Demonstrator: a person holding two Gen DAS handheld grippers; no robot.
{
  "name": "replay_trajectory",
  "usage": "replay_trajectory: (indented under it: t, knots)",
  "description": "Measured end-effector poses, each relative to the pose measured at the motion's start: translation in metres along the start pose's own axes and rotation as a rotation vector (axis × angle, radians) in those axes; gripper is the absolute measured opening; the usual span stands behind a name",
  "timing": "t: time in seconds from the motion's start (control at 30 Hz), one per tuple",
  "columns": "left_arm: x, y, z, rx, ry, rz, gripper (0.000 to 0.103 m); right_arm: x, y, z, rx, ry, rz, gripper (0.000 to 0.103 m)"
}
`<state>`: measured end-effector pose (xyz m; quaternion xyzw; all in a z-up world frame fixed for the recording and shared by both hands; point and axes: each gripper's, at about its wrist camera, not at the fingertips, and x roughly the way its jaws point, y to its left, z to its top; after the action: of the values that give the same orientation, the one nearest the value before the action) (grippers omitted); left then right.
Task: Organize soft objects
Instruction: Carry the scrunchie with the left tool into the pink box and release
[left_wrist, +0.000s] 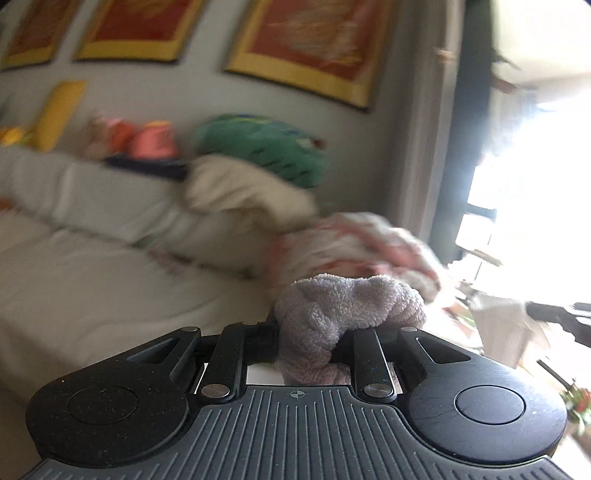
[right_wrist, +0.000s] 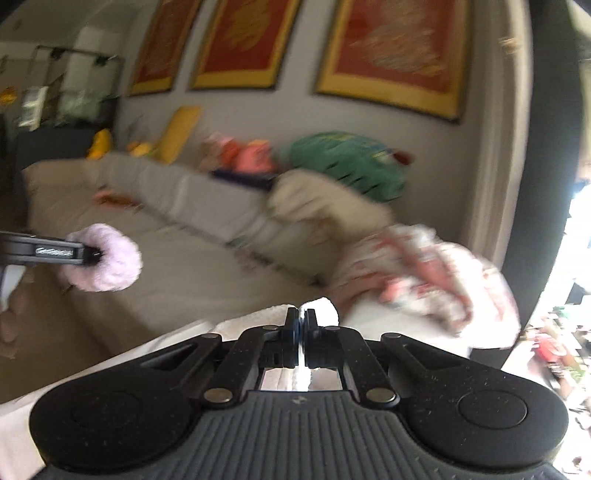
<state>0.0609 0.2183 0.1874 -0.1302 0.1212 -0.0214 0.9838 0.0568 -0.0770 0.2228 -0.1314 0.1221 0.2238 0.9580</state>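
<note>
Gripping a fluffy lilac towel (left_wrist: 343, 314), the left gripper (left_wrist: 314, 332) has its fingers clamped on the bunched cloth, held above the pale sofa (left_wrist: 74, 288). From the right wrist view that same towel shows at the left edge, and white lettering on the left finger (right_wrist: 55, 252) is too blurred to read. The right gripper (right_wrist: 301, 332) is pinched tight on a thin edge of white cloth (right_wrist: 321, 308), just before a floral bundle (right_wrist: 424, 273). Red-and-gold pictures (right_wrist: 399, 48) hang behind.
</note>
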Motion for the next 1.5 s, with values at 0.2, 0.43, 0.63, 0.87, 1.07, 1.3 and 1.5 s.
replay_trajectory:
  t: [0.2, 0.43, 0.63, 0.87, 1.07, 1.3, 1.5]
  knots:
    - [0.067, -0.109, -0.005, 0.081, 0.096, -0.261, 0.024, -0.039, -0.069, -0.011, 0.056, -0.036, -0.177, 0.002]
    - [0.192, -0.207, -0.130, 0.208, 0.623, -0.390, 0.029, -0.042, -0.114, -0.066, 0.100, 0.060, -0.234, 0.003]
    - [0.192, -0.210, -0.141, 0.369, 0.550, -0.345, 0.029, -0.002, -0.130, -0.116, 0.204, 0.185, -0.140, 0.003]
    - [0.193, -0.179, -0.137, 0.244, 0.507, -0.339, 0.030, 0.070, -0.109, -0.161, 0.276, 0.419, -0.045, 0.003]
    - [0.198, -0.186, -0.151, 0.251, 0.657, -0.310, 0.031, 0.051, -0.093, -0.165, 0.167, 0.410, -0.062, 0.029]
    - [0.190, -0.195, -0.144, 0.248, 0.610, -0.295, 0.031, 0.007, -0.092, -0.158, 0.121, 0.287, -0.117, 0.066]
    - [0.160, -0.208, -0.142, 0.440, 0.510, -0.359, 0.031, -0.001, -0.083, -0.163, 0.072, 0.256, -0.081, 0.068]
